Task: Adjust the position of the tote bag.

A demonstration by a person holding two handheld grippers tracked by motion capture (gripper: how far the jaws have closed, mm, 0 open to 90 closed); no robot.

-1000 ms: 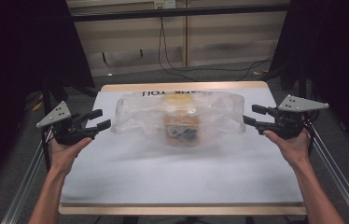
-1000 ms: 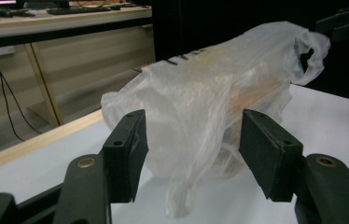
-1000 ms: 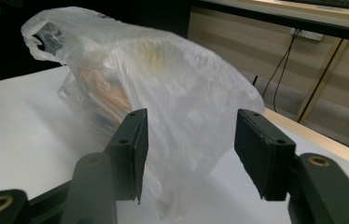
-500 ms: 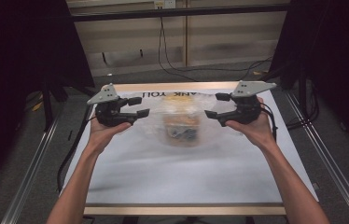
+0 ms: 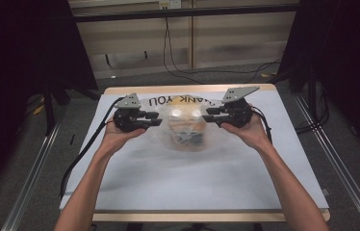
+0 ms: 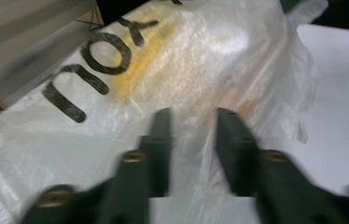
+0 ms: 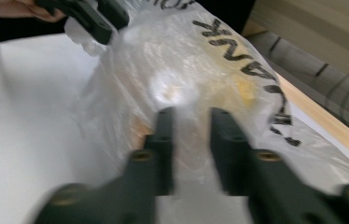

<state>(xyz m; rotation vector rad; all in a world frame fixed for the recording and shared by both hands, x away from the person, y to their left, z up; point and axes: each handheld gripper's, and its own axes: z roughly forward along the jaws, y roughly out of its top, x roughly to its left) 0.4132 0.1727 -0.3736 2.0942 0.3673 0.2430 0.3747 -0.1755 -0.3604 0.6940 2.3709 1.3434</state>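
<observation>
At table centre: plastic bag — left gripper and right gripper, jaws apart, flank it; pinch film only, evenly.

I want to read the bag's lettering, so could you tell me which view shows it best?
The high view: the print on the bag reads THANK YOU whole, upside down. The left gripper view gives YOU alone, large; the right gripper view gives THANK, slanted and blurred.
</observation>
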